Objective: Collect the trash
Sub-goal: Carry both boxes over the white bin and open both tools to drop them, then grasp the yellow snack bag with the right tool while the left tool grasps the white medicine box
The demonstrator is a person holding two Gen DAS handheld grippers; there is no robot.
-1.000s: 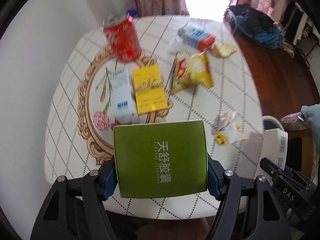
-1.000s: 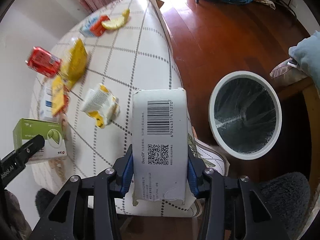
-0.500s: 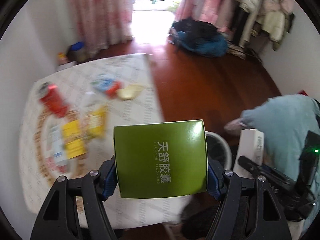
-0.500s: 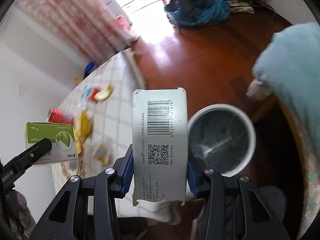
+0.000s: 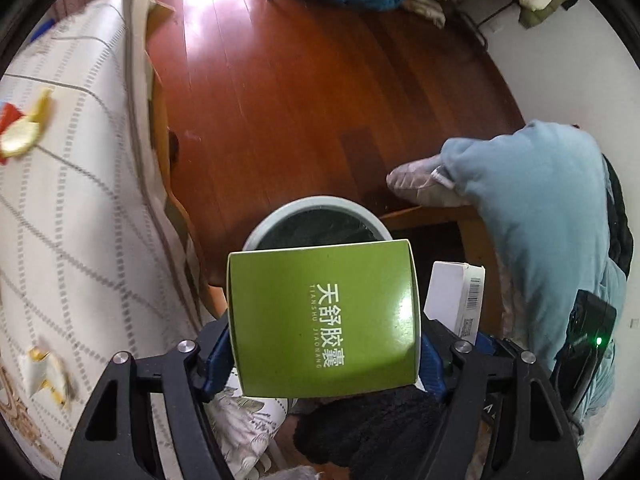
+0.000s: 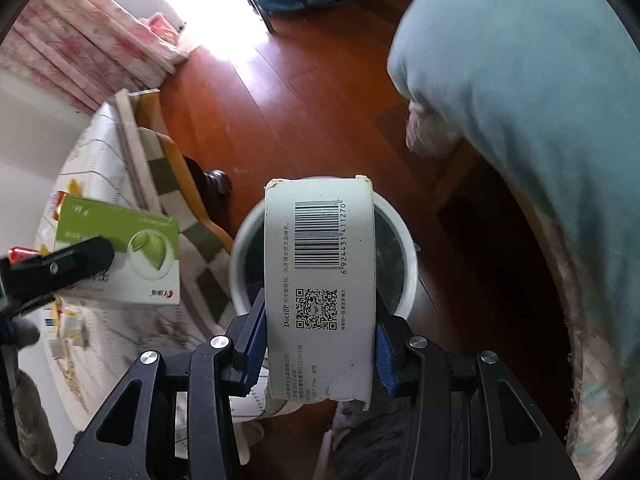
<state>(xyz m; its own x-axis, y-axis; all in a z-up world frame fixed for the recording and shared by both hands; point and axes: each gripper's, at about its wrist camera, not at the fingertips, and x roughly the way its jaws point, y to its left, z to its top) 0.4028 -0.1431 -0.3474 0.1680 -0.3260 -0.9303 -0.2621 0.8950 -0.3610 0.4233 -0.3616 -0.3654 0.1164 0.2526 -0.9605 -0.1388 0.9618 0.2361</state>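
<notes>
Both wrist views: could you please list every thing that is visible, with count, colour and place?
green box: 1, green, in left gripper, above bin
white box: 1, white with barcode, in right gripper, above bin
trash bin: 1, white rim, dark inside, on floor
table: 1, white checked cloth, left side
wrappers: several, yellow and red, on table
floor: 1, red-brown wood
left gripper: 1, black, shut
right gripper: 1, black, shut

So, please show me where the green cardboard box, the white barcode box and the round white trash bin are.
green cardboard box [image 5: 324, 320]: left wrist view, middle of its green face.
white barcode box [image 6: 320, 280]: right wrist view, printed face between barcode and QR code.
round white trash bin [image 6: 406, 240]: right wrist view, its right rim.
</notes>
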